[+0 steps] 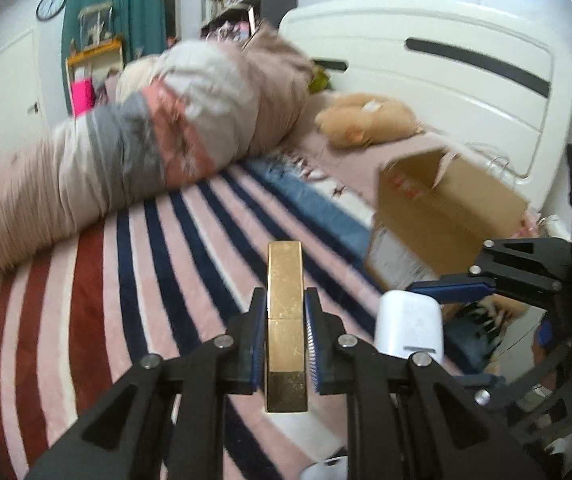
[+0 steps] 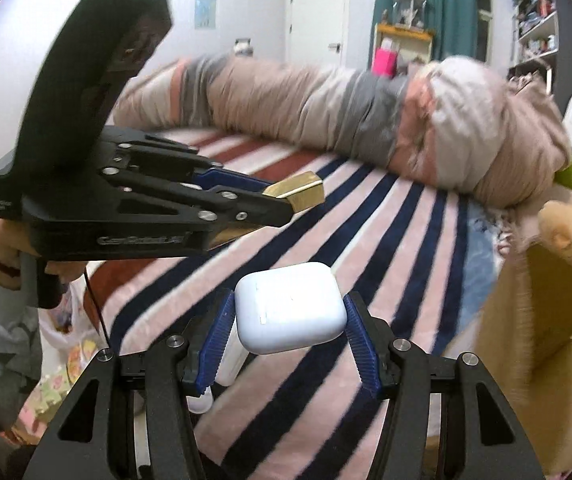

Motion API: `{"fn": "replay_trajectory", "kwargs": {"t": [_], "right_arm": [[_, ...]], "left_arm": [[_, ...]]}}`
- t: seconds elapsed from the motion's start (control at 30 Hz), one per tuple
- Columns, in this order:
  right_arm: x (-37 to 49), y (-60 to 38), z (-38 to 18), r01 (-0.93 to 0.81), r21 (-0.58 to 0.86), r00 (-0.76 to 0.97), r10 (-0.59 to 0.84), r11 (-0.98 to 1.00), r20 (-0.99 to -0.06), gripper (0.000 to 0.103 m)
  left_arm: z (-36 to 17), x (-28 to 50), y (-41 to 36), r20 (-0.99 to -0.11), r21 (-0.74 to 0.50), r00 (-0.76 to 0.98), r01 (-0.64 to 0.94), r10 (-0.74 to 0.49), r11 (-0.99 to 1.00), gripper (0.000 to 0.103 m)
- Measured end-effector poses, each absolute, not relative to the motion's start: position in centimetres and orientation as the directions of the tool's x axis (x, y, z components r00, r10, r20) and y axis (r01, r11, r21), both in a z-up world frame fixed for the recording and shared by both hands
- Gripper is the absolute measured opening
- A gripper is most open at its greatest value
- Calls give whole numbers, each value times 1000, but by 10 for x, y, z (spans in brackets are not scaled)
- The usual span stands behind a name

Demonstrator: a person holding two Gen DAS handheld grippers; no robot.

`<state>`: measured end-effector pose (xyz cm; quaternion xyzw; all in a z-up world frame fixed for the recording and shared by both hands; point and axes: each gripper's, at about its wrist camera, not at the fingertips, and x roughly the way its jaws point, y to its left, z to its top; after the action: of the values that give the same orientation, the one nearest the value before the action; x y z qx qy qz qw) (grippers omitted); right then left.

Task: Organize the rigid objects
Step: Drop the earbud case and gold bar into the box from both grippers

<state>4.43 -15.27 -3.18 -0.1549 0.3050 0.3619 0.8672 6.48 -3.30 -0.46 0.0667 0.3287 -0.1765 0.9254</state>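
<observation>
My left gripper [image 1: 286, 336] is shut on a gold rectangular case [image 1: 286, 320], held above the striped bed; it also shows in the right wrist view [image 2: 281, 204] with the gold case [image 2: 300, 194] sticking out of its tips. My right gripper [image 2: 290, 320] is shut on a white earbud case [image 2: 290, 312], held above the bed; it shows in the left wrist view [image 1: 446, 292] with the white case [image 1: 410, 328]. A brown cardboard box [image 1: 442, 208] [image 2: 542, 320] stands open on the bed to the right.
A striped pink, navy and red blanket [image 1: 145, 272] covers the bed. A rolled duvet [image 1: 145, 144] lies along the far side. A tan plush toy [image 1: 366, 120] lies by the white headboard [image 1: 466, 68]. A white object [image 2: 229, 360] lies below the right gripper.
</observation>
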Motion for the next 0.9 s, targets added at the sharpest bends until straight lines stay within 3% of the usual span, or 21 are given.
{"fn": "replay_trajectory", "kwargs": {"t": [0.37, 0.57, 0.9], "right_arm": [[40, -267, 13, -586, -38, 689, 474, 809, -548, 52], [74, -328, 3, -488, -13, 693, 379, 873, -613, 52], [131, -350, -34, -447, -89, 627, 241, 890, -741, 53]], "left_arm": [[46, 65, -143, -604, 45, 699, 511, -384, 858, 15], [35, 97, -207, -670, 29, 619, 574, -411, 818, 15], [-15, 148, -247, -792, 47, 517, 583, -326, 811, 15]]}}
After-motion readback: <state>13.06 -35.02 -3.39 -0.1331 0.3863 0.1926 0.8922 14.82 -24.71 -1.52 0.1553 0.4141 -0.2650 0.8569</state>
